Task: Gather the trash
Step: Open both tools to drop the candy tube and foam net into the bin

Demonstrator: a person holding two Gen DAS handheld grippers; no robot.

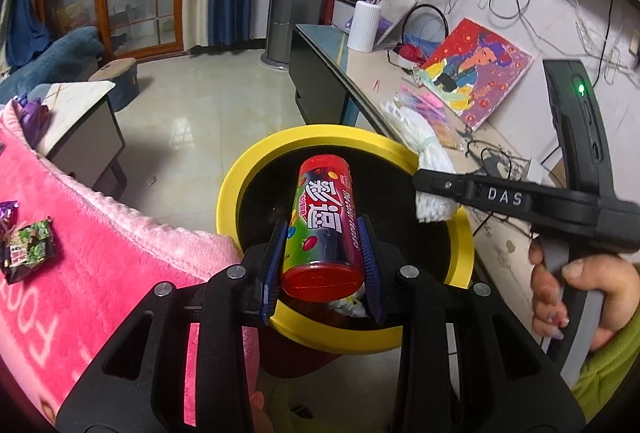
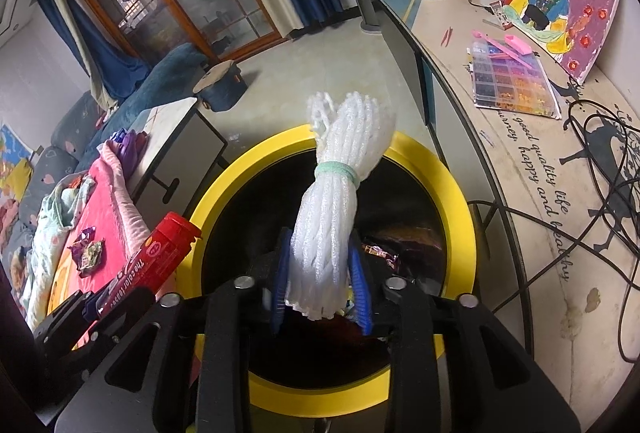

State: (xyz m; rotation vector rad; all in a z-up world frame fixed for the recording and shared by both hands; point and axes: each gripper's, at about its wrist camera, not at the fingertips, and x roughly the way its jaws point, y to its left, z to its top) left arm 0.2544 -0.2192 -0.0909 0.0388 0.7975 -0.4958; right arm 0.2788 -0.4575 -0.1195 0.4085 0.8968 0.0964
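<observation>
A yellow-rimmed black bin stands between a pink blanket and a long table. My left gripper is shut on a red candy tube and holds it over the bin's opening, cap end towards the camera. In the right wrist view my right gripper is shut on a white foam net bundle tied with a green band, upright above the bin. The tube shows at the lower left of that view. Some wrappers lie inside the bin.
Candy wrappers lie on the pink blanket to the left. To the right runs the long table with cables, a bead box, a painting and a white vase. A small side table stands beyond the blanket.
</observation>
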